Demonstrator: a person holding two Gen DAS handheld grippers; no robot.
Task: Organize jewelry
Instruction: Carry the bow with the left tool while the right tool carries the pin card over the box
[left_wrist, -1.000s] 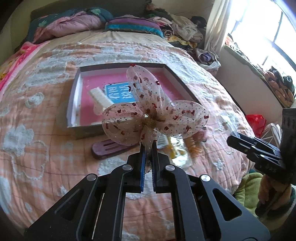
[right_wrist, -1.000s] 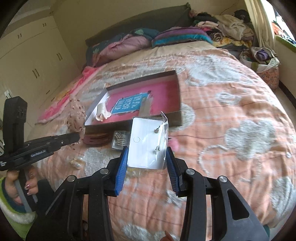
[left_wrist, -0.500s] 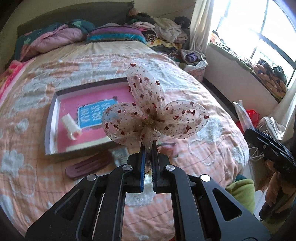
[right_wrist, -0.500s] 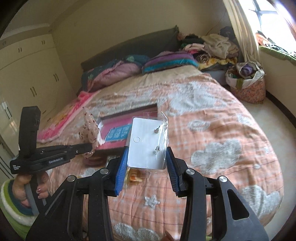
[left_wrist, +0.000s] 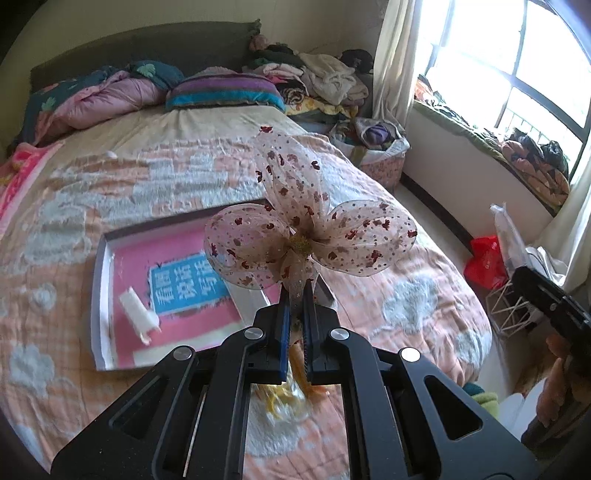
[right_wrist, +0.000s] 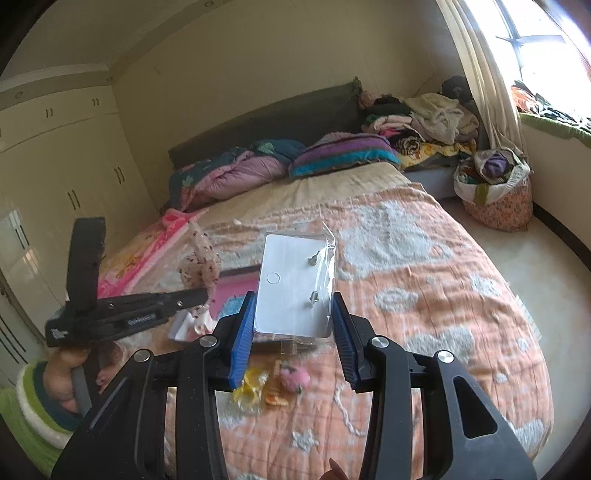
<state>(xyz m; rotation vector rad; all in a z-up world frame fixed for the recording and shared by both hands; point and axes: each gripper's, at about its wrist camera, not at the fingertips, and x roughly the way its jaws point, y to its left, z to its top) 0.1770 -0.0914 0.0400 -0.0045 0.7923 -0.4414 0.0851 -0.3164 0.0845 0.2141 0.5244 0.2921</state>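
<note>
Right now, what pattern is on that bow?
The bow is sheer pale pink with dark red specks; clearest in the left wrist view.

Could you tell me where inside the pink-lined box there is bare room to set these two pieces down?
In the box, the pink floor along the far wall, beyond the blue printed card, is bare. The near-left part is crowded by the white roll. The right part is hidden behind the mesh bow.

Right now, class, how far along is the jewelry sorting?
Done: one white item lies in the pink-lined box. In hand: the left gripper pinches a mesh bow; the right gripper clamps an earring card. Left: small bagged pieces on the blanket.
</note>
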